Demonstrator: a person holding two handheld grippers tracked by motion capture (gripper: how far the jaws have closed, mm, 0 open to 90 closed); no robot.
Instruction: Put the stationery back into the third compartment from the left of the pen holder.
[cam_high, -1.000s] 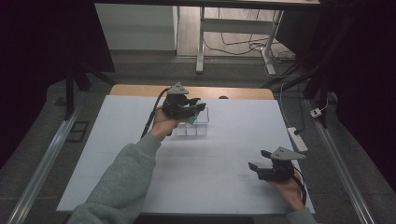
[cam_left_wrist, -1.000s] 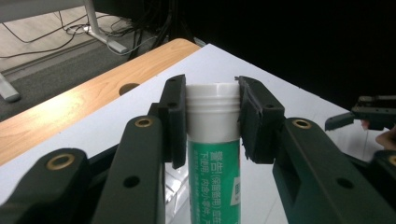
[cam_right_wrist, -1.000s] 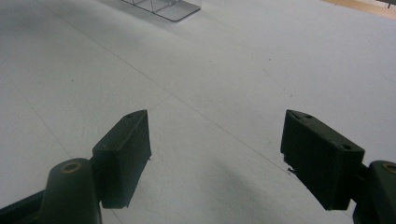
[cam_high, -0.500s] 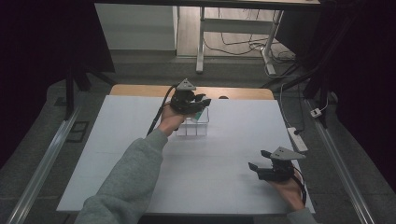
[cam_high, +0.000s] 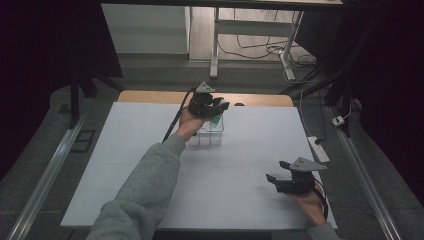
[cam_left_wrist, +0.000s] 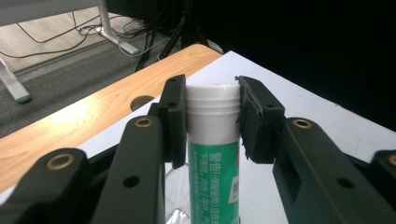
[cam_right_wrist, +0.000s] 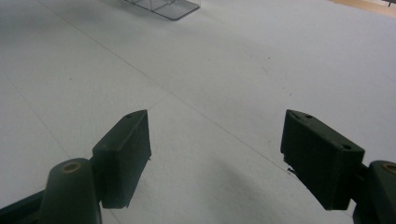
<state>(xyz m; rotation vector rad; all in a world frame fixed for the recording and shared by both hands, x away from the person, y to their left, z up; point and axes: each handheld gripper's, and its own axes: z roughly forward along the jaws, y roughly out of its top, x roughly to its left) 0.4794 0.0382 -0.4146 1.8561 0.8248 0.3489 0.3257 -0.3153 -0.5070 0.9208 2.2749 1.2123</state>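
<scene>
A green tube with a white cap stands upright between my left gripper's jaws, which are shut on it just at the cap. In the high view the left gripper hovers over a clear plastic box at the far middle of the white table, with the tube's green end hanging toward the box. My right gripper rests low near the table's front right, held by a hand. Its jaws stand wide open with only bare table between them.
The white tabletop ends at a wooden strip along the far side, with a round hole in it. The clear box lies far ahead of the right gripper. A power strip lies off the table's right edge.
My left gripper has carried the green tube to the right and farther up the table, ending above the clear box. The right gripper has stayed put.
</scene>
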